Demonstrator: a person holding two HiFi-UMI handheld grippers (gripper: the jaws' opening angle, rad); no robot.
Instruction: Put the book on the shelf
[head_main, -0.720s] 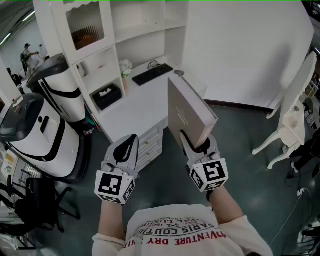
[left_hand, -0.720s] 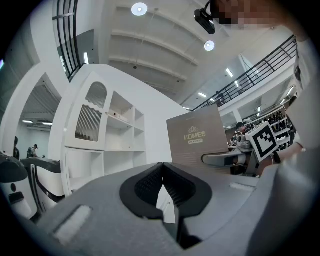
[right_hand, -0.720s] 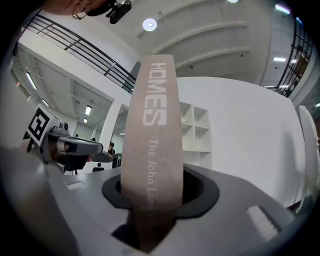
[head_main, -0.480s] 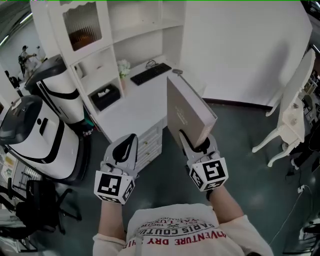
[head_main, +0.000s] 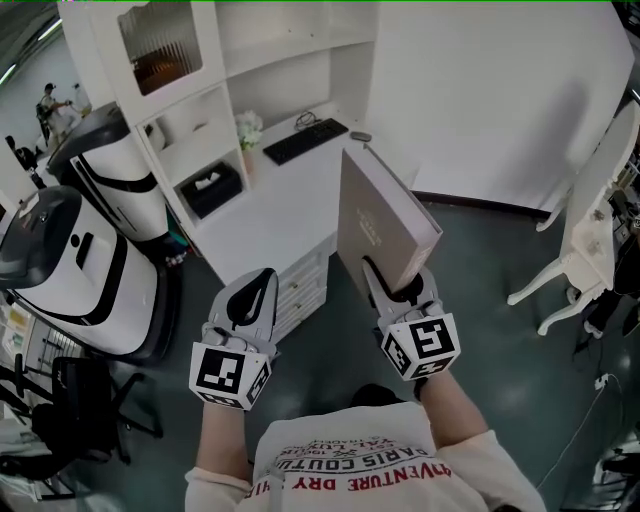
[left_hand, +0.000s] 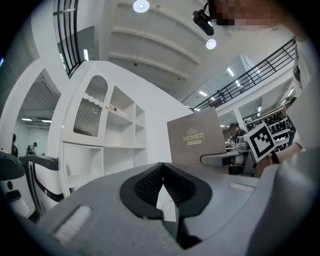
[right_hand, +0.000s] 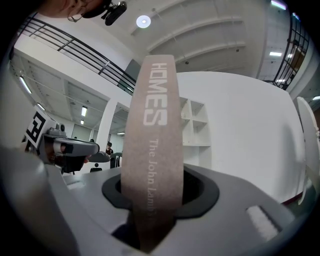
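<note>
A large taupe hardcover book stands upright with its lower edge clamped in my right gripper, which is shut on it. In the right gripper view the book's spine, lettered "HOMES", rises straight out between the jaws. My left gripper hangs level to the left of the book with its jaws shut and nothing between them; in its own view the pads meet at the tip. That view also shows the book's cover. The white shelf unit stands ahead over a desk.
The white desk carries a black keyboard, a black box and a small vase of flowers. A large white-and-black machine stands at the left. A white chair is at the right on dark floor.
The right gripper and book have shifted slightly to the right and up. The left gripper has stayed where it was.
</note>
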